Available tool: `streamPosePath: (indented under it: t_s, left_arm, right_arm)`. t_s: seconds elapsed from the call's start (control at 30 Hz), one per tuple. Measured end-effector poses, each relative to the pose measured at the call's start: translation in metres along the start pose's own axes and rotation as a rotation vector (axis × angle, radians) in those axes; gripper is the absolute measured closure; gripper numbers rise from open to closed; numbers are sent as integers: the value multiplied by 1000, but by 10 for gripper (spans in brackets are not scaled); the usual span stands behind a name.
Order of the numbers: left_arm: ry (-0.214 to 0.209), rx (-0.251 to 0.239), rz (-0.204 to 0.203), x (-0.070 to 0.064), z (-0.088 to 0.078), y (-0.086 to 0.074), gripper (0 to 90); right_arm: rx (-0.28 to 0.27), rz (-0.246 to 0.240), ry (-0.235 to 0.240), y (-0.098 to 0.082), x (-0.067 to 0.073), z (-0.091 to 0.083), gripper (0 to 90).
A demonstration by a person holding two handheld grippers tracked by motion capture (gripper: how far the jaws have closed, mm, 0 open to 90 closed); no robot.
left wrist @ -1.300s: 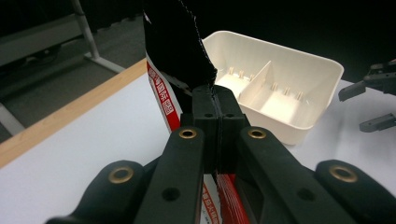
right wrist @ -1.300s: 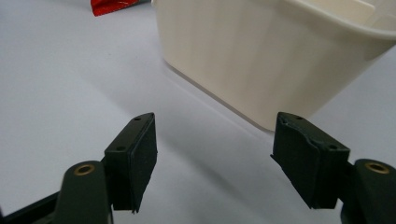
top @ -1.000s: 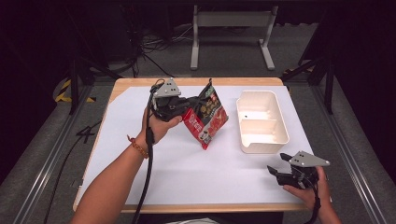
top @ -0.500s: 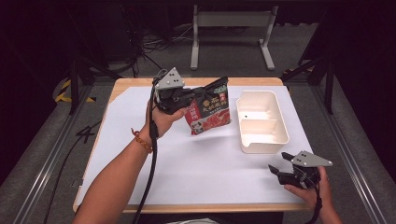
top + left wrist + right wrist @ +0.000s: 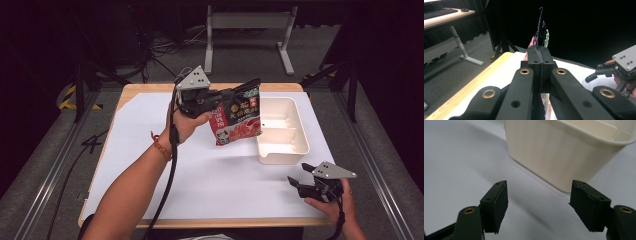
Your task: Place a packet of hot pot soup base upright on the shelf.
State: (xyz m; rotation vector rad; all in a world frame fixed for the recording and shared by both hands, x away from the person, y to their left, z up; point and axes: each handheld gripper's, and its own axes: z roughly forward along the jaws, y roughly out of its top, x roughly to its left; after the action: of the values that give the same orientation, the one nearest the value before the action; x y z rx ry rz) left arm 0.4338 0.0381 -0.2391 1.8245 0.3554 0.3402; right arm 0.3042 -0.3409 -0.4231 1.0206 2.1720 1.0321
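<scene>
Left tongs (image 5: pixel 212 102): clenched on the edge of the snack packet, held up in the air above the surface, toward its far side. In the left gripper view my jaws are pressed flat together with the crimped seam of the packet (image 5: pixel 539 30) rising edge-on from between them.
Right tongs (image 5: pixel 300 185): released, jaws spread wide apart, gripping nothing. I rest them low near the front right corner of the surface. In the right gripper view the jaws frame bare white sheet.
Snack packet (image 5: pixel 237 120): red and black printed bag, hanging tilted from my left tongs, clear of the surface, just left of the container and partly overlapping its left rim in the high view.
Container (image 5: pixel 295 150): cream plastic tub with an inner divider, sitting on the right half of the surface. Its near corner (image 5: pixel 554 157) stands just beyond my right tongs, not touching.
Surface (image 5: pixel 150 150): wooden top covered by a white sheet.
</scene>
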Motion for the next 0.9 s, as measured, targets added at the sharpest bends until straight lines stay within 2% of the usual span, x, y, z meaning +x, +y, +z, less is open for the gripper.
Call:
streamPosePath:
  t_s: [0.17, 0.33, 0.5, 0.6, 0.67, 0.9]
  left_arm:
    - [-13, -14, -2, -6, 8, 8, 900]
    - [-56, -23, -12, -14, 22, 15, 900]
    - [-77, -25, -6, -23, 35, 20, 900]
    - [-97, -29, -15, -29, 46, 22, 900]
    - [-111, -41, -37, -31, 53, 23, 900]
    - [-117, -61, -72, -37, 73, 23, 900]
  right_arm:
    - [-2, -1, 0, 0, 0, 0, 307]
    - [-5, 3, 1, 0, 0, -1, 308]
    - [-3, 1, 2, 0, 0, -1, 308]
    - [-5, 2, 2, 0, 0, -1, 308]
    - [-7, 3, 3, 0, 0, -1, 308]
    - [-3, -2, 9, 0, 1, 0, 309]
